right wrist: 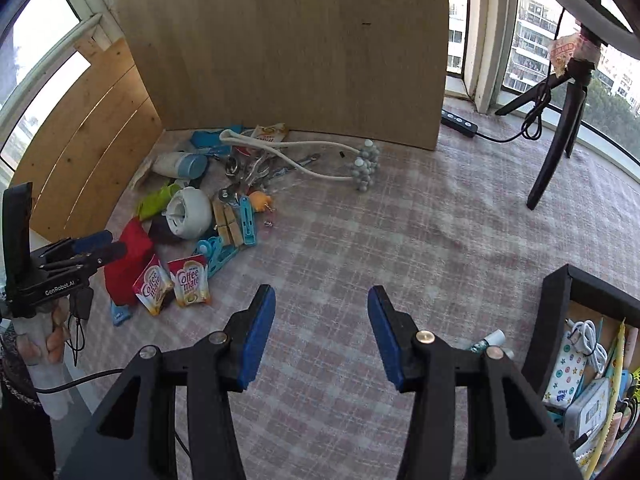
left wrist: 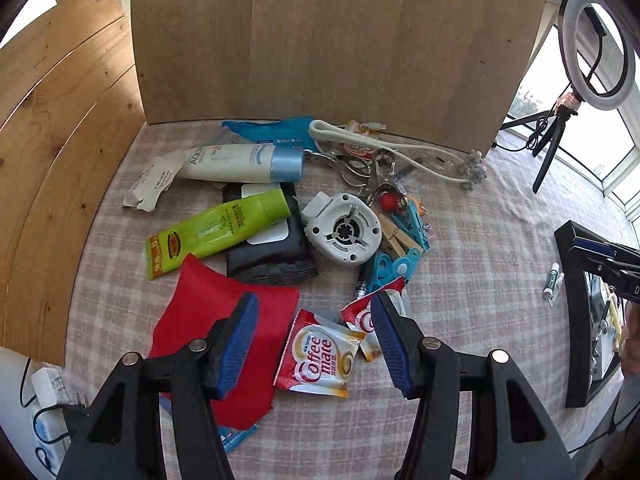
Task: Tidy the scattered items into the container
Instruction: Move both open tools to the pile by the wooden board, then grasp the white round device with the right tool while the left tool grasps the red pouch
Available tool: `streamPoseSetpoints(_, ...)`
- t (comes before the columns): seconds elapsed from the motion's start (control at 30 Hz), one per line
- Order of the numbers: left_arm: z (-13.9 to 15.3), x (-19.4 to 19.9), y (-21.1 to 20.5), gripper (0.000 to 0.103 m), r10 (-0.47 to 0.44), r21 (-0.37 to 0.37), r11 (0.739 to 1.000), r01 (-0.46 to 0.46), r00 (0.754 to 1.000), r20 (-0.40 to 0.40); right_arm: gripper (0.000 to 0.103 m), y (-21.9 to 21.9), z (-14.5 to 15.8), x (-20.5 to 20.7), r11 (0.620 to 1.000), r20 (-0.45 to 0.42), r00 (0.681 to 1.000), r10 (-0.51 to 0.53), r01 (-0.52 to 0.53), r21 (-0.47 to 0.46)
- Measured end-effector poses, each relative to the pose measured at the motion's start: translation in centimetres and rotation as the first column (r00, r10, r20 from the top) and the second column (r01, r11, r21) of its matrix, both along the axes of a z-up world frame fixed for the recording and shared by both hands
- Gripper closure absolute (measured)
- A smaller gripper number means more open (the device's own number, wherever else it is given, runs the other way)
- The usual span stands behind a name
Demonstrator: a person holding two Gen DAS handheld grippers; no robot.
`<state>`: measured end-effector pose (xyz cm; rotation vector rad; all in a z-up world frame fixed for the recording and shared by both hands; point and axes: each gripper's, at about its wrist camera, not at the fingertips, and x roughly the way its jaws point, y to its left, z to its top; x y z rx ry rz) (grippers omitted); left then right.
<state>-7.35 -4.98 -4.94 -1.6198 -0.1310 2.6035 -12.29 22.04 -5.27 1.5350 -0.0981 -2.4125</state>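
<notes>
On the checked cloth point(left wrist: 480, 248), a Coffee-mate sachet point(left wrist: 320, 354) lies between the left gripper's point(left wrist: 316, 344) spread jaws.

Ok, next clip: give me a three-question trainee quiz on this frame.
1. True or false: the left tool holds a Coffee mate sachet.
2. Which lies on the black wipes pack? A) green tube B) red pouch C) white fan
3. Fill in: the black box sits to the ___ of the right tool.

Key: 1 false, both tools are open and empty; 2 A; 3 right.
</notes>
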Motion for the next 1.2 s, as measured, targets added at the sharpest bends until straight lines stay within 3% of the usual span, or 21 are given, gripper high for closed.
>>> streamPoseSetpoints(0.17,-0.4,1.6,-4.2,0.048,0.050,-0.020,0.999,-0.050,0.999,0.015,0.055,-7.0,-0.3,-2.9,0.992,0.009,0.992,0.124,-0.124,0.005)
streamPoseSetpoints(0.33,-0.7,2.5,-6.9,0.048,0.090,0.012,0.996,-0.090,0.996,0.029,0.055,-12.7,-1.7,-5.1,0.977,0.040,0.976,0.212,-0.213,0.015)
streamPoseSetpoints(0.57,-1.6,1.5,-7.1,0.052,0.084,0.051,0.995,-0.085,0.996,0.031,0.056,-16.5,-3.3,-7.3,0.958,0.077,0.959,0.273,-0.278,0.075)
streamPoseSetpoints(0.7,-3.6,0.9,-8.1,0.049,0.039,0.054,0.998,-0.046,0.993,0.113,0.056,-18.1,-4.1,-8.5,0.942,0.101,0.946,0.309,-0.319,0.101)
streamPoseSetpoints(0.8,-5.1,0.0,-8.3,0.039,-0.010,0.061,0.998,-0.001,0.985,0.170,0.056,-19.2,-4.8,-9.1,0.930,0.120,0.935,0.332,-0.346,0.124)
streamPoseSetpoints(0.87,-5.9,-0.7,-8.1,0.025,-0.053,0.081,0.996,0.038,0.980,0.194,0.056,-19.7,-5.4,-9.4,0.925,0.133,0.931,0.341,-0.357,0.131)
streamPoseSetpoints(1.0,-7.1,-2.2,-7.7,0.012,-0.104,0.118,0.990,0.079,0.968,0.227,0.056,-20.4,-6.5,-9.9,0.915,0.158,0.922,0.354,-0.376,0.143)
streamPoseSetpoints(1.1,-7.9,-2.6,-7.2,0.014,-0.133,0.165,0.982,0.095,0.962,0.238,0.056,-20.7,-7.0,-10.3,0.912,0.167,0.918,0.360,-0.384,0.144)
streamPoseSetpoints(1.13,-7.9,-2.6,-6.9,0.021,-0.139,0.174,0.980,0.098,0.961,0.238,0.056,-20.8,-7.2,-10.4,0.912,0.169,0.918,0.360,-0.384,0.146)
streamPoseSetpoints(1.17,-7.9,-2.5,-6.6,0.033,-0.149,0.187,0.977,0.106,0.961,0.233,0.059,-20.7,-7.4,-10.6,0.913,0.173,0.917,0.359,-0.384,0.140)
streamPoseSetpoints(1.2,-7.6,-2.4,-6.3,0.034,-0.151,0.182,0.977,0.112,0.964,0.219,0.059,-20.6,-7.6,-10.8,0.916,0.181,0.917,0.356,-0.380,0.126)
